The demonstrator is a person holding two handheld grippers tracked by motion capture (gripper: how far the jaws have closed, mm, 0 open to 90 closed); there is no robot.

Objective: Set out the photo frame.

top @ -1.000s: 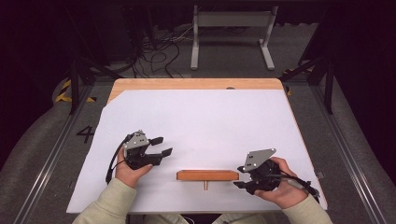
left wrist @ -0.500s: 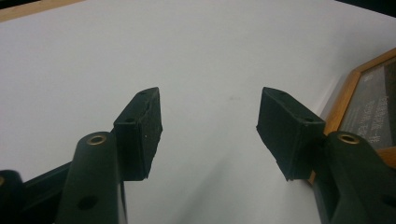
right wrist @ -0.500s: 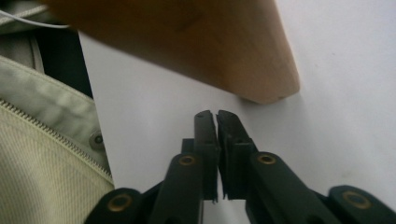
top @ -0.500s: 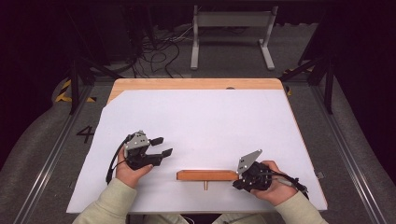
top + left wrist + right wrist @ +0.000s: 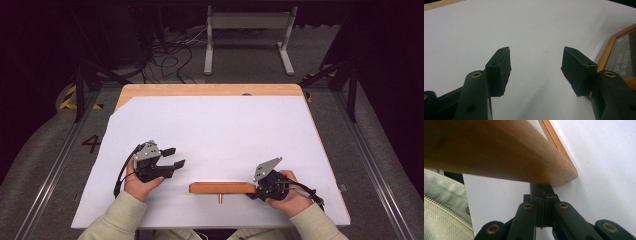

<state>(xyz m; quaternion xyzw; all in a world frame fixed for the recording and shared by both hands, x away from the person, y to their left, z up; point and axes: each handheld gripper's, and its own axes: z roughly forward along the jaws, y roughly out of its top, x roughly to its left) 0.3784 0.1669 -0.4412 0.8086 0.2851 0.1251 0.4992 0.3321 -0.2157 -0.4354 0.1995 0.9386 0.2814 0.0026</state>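
Note:
A wooden frame (image 5: 222,188) stands on edge near the front of the white sheet (image 5: 225,135), with a small brass peg (image 5: 220,199) on its near side. In the left gripper view it shows as an orange frame (image 5: 617,50) around a dark panel. My left gripper (image 5: 176,156) rests to its left, apart from it, jaws wide open over bare sheet (image 5: 535,67). My right gripper (image 5: 252,192) sits at the frame's right end. Its pads are pressed together (image 5: 543,195) with nothing between them, just under the rounded wooden edge (image 5: 499,152).
The sheet covers a wooden tabletop (image 5: 210,90) whose far edge shows. Beyond the table stand a metal rack (image 5: 247,22) and floor cables (image 5: 165,55). A beige zipped sleeve (image 5: 441,202) lies close beside the right gripper.
My right gripper has dropped and shifted left to the frame's right end, and its jaws have closed. The left gripper and the frame stayed put.

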